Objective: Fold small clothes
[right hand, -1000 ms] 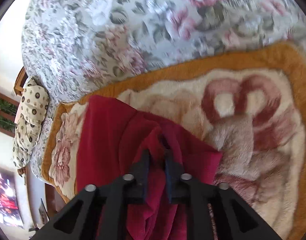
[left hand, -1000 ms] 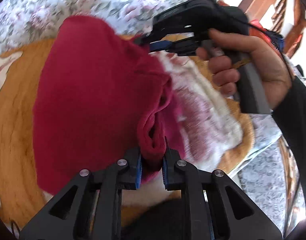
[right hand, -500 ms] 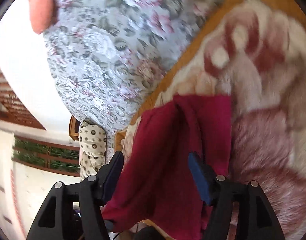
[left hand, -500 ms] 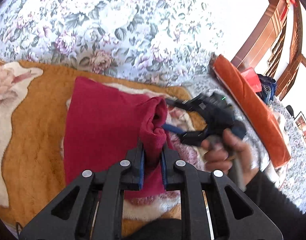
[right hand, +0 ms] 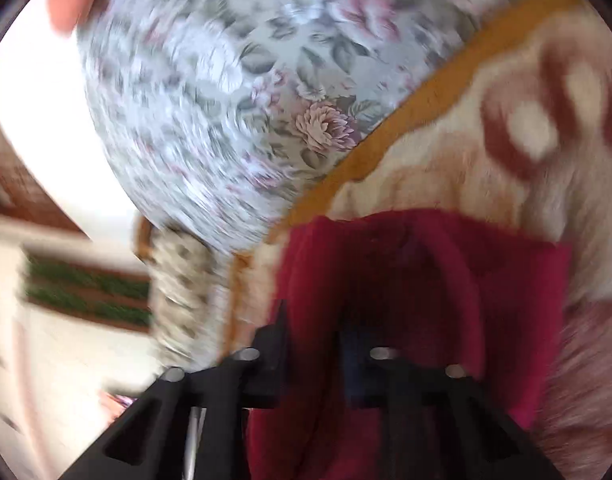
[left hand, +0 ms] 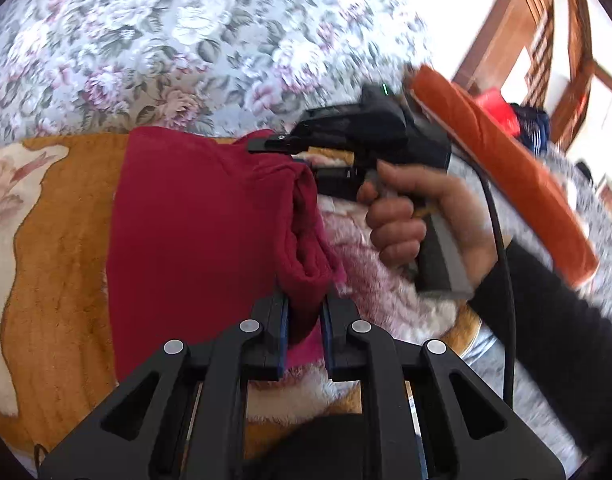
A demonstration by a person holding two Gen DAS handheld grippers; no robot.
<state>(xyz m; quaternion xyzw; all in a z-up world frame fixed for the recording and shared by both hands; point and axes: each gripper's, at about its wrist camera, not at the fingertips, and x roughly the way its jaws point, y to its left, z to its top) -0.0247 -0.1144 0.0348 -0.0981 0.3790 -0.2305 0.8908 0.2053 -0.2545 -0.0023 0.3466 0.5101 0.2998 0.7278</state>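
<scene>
Your right gripper [right hand: 312, 354] has just opened and closed again, re-pinching the red garment [left hand: 198, 232] at centre frame on the blanket [left hand: 58, 248]. Your left gripper [left hand: 304, 320] stays clamped on its near fold: ready for folding.

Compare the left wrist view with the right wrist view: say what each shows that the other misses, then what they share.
Only the left wrist view shows the left gripper shut on a bunched edge of the red garment, the person's hand holding the right gripper, and an orange cushion.

Only the right wrist view, blurred, shows a spotted pillow and a wall with green strips.

Both show the garment, the plush blanket and the floral cover. The right jaws have just closed on the cloth.
</scene>
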